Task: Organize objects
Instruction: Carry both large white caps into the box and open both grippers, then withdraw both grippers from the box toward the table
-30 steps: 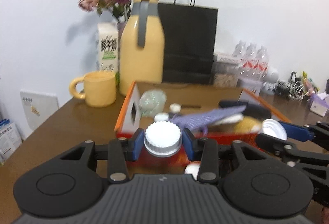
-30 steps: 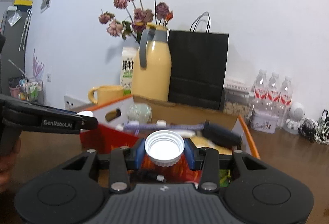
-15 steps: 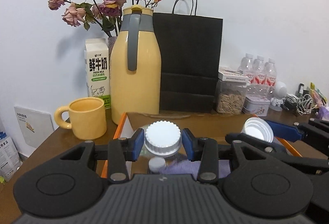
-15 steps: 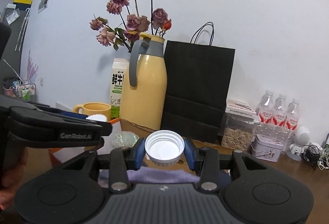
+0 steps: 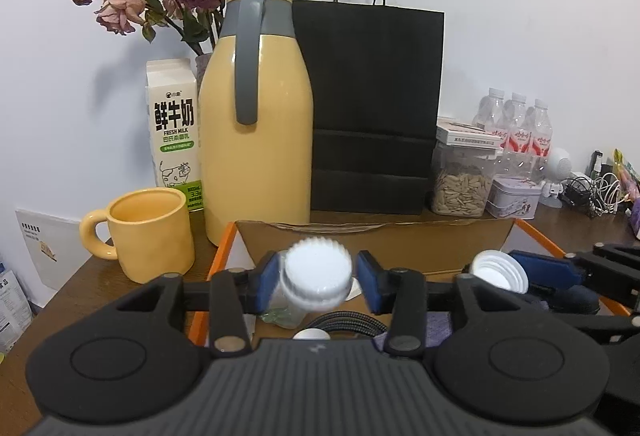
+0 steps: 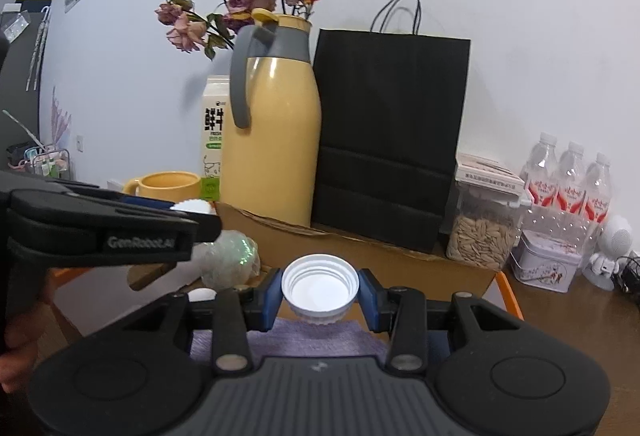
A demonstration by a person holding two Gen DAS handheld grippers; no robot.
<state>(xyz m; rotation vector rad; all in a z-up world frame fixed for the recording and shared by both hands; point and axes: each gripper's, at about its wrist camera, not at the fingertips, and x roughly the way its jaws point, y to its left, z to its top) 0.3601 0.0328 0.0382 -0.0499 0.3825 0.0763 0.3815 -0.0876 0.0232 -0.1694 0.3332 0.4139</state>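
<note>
Over the open cardboard box [image 5: 372, 232], my left gripper [image 5: 318, 284] has its jaws opening. The small bottle with a white ribbed cap [image 5: 320, 272] sits blurred and tilted between the blue pads, with a gap on each side. My right gripper [image 6: 320, 296] is shut on an upturned white cap [image 6: 320, 282], both pads touching it, above a purple cloth [image 6: 288, 340]. The right gripper [image 5: 536, 268] also shows at the right of the left wrist view. The left gripper [image 6: 100, 232] crosses the left of the right wrist view.
Behind the box stand a yellow jug [image 5: 256, 156], a yellow mug [image 5: 148, 236], a milk carton [image 5: 174, 132], a black paper bag [image 5: 372, 108], a seed jar [image 5: 460, 180], a tin [image 5: 516, 198] and water bottles [image 5: 516, 132]. A clear wrapped ball [image 6: 230, 256] lies inside the box.
Both grippers have moved forward over the box toward the jug. The left jaws have spread, and the bottle has come free of the pads and tilted. The right cap stays gripped.
</note>
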